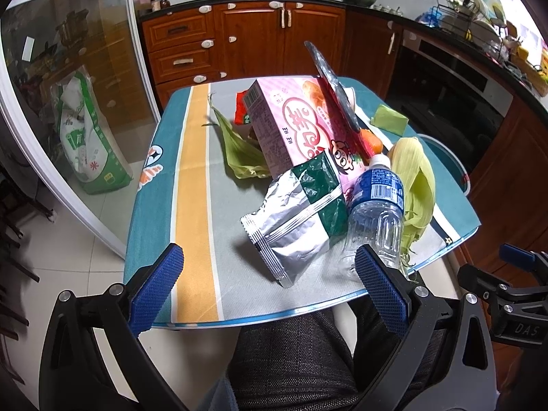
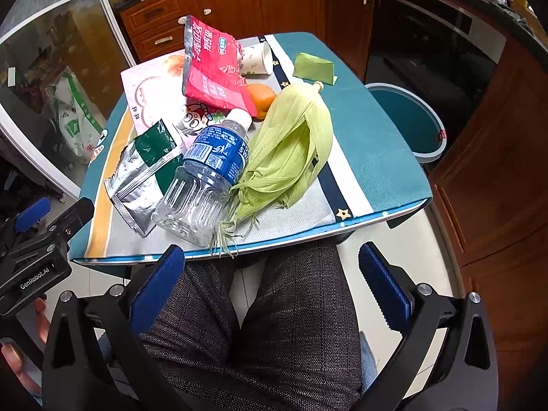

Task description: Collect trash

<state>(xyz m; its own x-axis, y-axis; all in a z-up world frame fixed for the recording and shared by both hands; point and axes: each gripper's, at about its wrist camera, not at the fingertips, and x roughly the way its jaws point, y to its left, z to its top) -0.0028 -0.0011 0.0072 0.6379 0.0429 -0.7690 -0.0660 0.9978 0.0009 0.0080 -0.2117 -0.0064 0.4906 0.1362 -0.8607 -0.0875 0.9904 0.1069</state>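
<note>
Both grippers, left gripper (image 1: 269,286) and right gripper (image 2: 270,282), hover empty with fingers spread before the worktop (image 2: 376,144), where bottle (image 2: 205,178), husk (image 2: 291,150) and wrappers await the bin (image 2: 407,120) beside it.

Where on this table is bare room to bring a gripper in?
Free: the striped left side of the table, left of the silver wrapper, and the teal right side beyond the corn husk. Crowded: the middle, around the plastic bottle.

1. A clear plastic bottle (image 2: 205,174) with a blue label is laid on its side just ahead of the right gripper (image 2: 270,281).
2. A corn husk (image 2: 291,150) is laid touching it.
3. A silver-green wrapper (image 2: 144,178) is laid left of it.
</note>
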